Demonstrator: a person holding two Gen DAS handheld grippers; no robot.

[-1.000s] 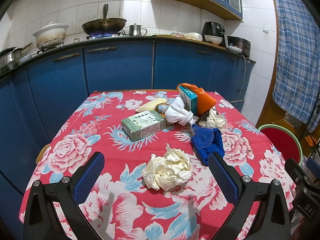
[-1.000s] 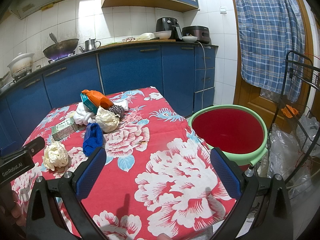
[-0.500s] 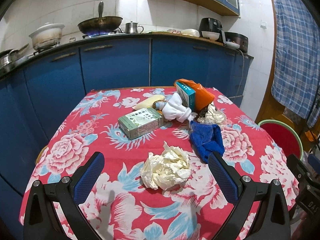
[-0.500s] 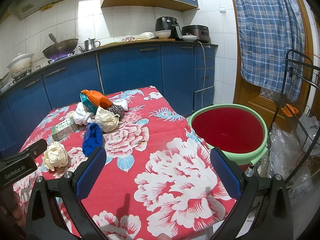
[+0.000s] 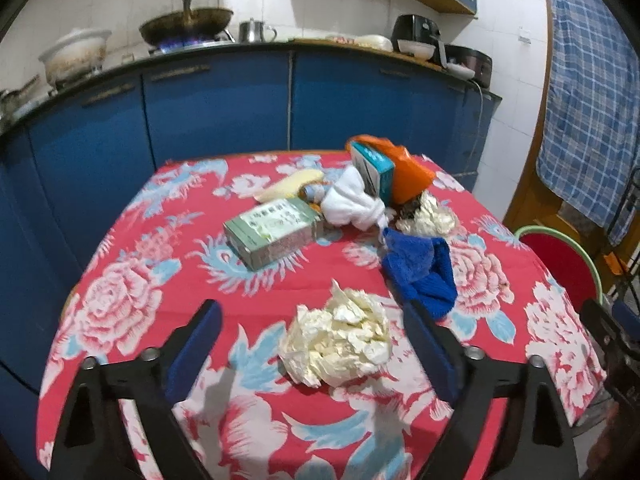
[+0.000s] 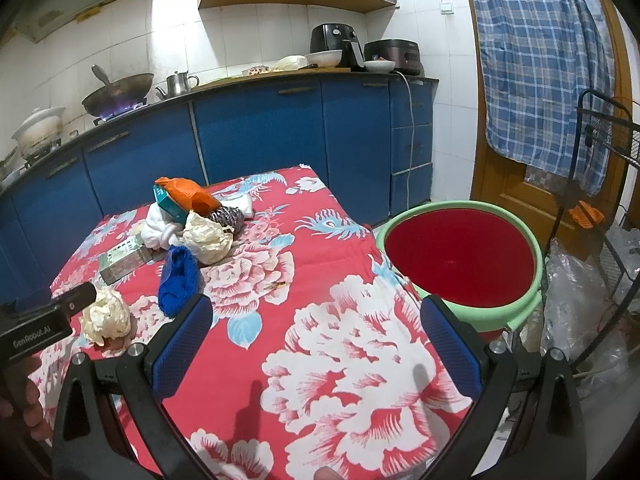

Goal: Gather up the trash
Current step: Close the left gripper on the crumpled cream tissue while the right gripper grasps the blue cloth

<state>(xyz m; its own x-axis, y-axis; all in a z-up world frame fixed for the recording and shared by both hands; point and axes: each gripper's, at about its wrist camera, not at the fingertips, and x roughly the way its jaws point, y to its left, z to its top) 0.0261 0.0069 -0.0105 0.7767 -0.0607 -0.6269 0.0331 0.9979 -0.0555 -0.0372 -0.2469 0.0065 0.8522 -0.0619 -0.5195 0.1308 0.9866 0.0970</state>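
Note:
A crumpled cream paper ball (image 5: 338, 338) lies on the red floral tablecloth (image 5: 132, 304), between the fingers of my open left gripper (image 5: 316, 344); it also shows in the right wrist view (image 6: 106, 316). Behind it lie a blue cloth (image 5: 418, 270), a green box (image 5: 274, 232), a white cloth (image 5: 352, 204), a teal box (image 5: 372, 168), an orange bag (image 5: 408, 172) and another crumpled paper (image 5: 434, 218). My right gripper (image 6: 316, 344) is open and empty over the table's near right part. A red bin with a green rim (image 6: 460, 256) stands beside the table.
Blue kitchen cabinets (image 5: 216, 116) run behind the table, with a wok over a lit flame (image 5: 186, 30). A metal scourer (image 6: 226, 216) lies in the pile. A wire rack with plastic bags (image 6: 592, 280) stands right of the bin.
My left gripper has moved forward and lower, so the cream paper ball now sits between its fingers. The right gripper has barely moved.

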